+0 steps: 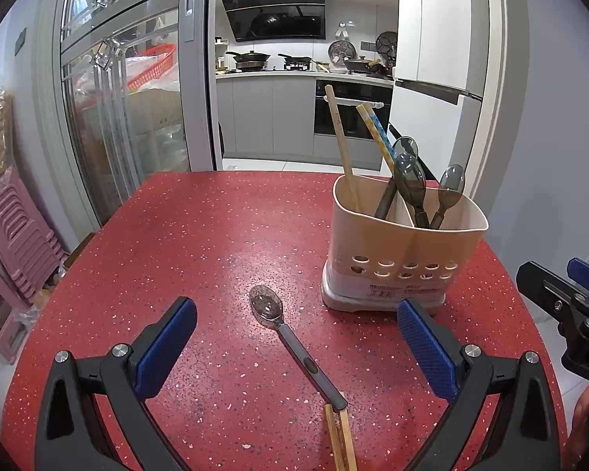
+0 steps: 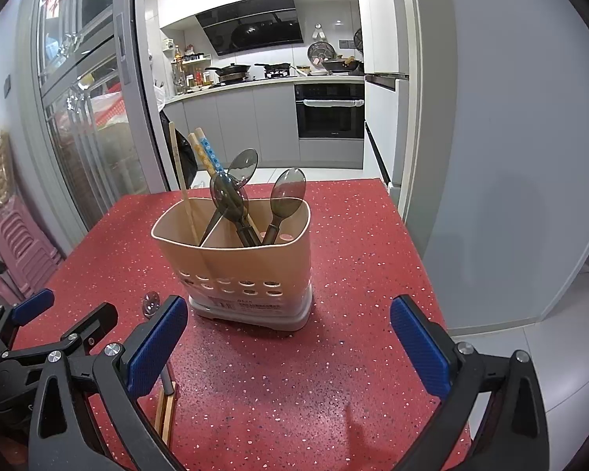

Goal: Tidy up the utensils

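Both grippers, left (image 1: 296,337) and right (image 2: 288,337), gape over spoon (image 1: 290,337), chopsticks (image 1: 339,437), beside holder (image 1: 402,251).

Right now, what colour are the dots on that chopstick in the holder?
Blue dots on the patterned chopstick, which is pale yellow. The right wrist view shows it best.

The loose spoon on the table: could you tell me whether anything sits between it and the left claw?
Nothing visible does. The spoon lies flat on the red table between the open left claw's fingers, bowl away. The chopsticks touch only its handle end.
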Demonstrator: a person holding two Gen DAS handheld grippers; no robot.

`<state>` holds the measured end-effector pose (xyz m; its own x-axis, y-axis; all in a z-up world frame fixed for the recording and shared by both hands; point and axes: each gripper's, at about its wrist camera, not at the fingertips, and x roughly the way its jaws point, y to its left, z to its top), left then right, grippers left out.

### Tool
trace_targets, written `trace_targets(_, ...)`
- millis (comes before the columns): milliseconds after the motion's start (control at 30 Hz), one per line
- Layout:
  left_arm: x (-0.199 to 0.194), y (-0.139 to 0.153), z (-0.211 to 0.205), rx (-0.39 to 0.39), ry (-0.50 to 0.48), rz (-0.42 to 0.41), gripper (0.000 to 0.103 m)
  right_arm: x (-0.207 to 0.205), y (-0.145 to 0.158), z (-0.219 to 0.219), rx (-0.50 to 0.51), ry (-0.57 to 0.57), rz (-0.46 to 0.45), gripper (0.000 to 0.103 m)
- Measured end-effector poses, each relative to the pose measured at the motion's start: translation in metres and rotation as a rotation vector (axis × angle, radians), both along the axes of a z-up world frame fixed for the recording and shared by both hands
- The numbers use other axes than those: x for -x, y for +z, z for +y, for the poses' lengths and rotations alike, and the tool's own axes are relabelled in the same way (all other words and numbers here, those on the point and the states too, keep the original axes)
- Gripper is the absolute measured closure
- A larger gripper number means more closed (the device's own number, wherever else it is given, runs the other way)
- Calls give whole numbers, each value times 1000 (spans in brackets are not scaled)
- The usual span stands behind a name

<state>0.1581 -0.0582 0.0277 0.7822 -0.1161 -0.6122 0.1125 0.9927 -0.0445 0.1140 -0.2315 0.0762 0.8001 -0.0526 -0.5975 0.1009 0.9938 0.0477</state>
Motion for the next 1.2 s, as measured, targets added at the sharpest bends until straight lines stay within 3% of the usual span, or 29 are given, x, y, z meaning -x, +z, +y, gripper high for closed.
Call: trace_targets(1200, 3, -5, 4, 8, -3, 20, 0, 2, -4, 2, -7, -5, 11, 0)
